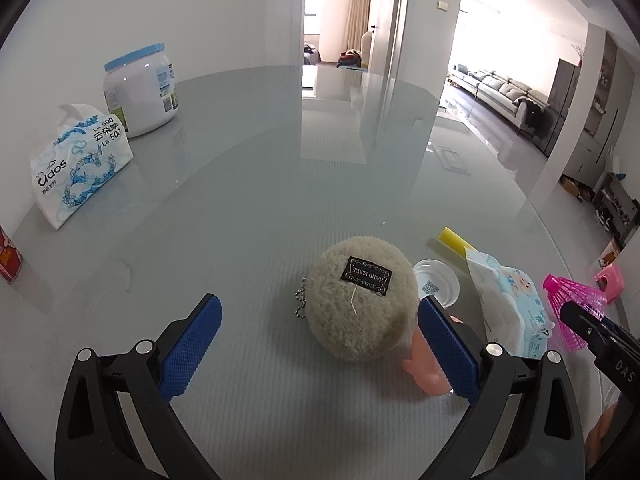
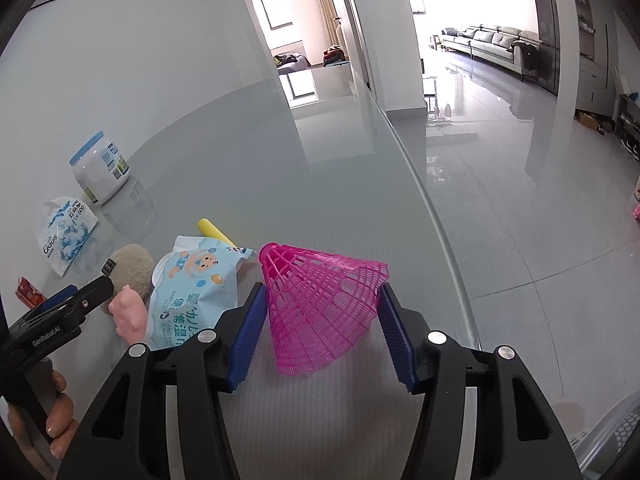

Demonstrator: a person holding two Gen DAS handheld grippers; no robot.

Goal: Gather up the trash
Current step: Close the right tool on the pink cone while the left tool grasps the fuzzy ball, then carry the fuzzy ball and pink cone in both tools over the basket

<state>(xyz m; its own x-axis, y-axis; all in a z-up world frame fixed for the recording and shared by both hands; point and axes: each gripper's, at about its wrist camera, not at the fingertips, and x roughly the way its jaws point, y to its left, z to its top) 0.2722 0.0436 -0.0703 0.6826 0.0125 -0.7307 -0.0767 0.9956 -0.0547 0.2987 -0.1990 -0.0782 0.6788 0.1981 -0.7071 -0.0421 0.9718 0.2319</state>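
A beige plush ball [image 1: 360, 308] with a black label and a bead chain lies on the glass table [image 1: 260, 184]. My left gripper [image 1: 320, 304] stands open around it, pads clear of it on both sides. A pink toy pig [image 1: 424, 368] lies against the right finger. In the right wrist view my right gripper [image 2: 323, 290] is shut on a pink plastic shuttlecock [image 2: 320, 300], both blue pads against its mesh skirt, near the table's right edge. Left of it lie a wet-wipes pack [image 2: 196, 280], a yellow stick [image 2: 216, 232] and a clear plastic lid [image 1: 438, 284].
A tissue pack [image 1: 80, 160], a white jar with a blue lid [image 1: 140, 88] and a red can [image 1: 8, 256] stand at the left. The table's curved edge [image 2: 448, 248] runs close on the right, with floor beyond. A translucent container [image 2: 616, 432] shows at the bottom right.
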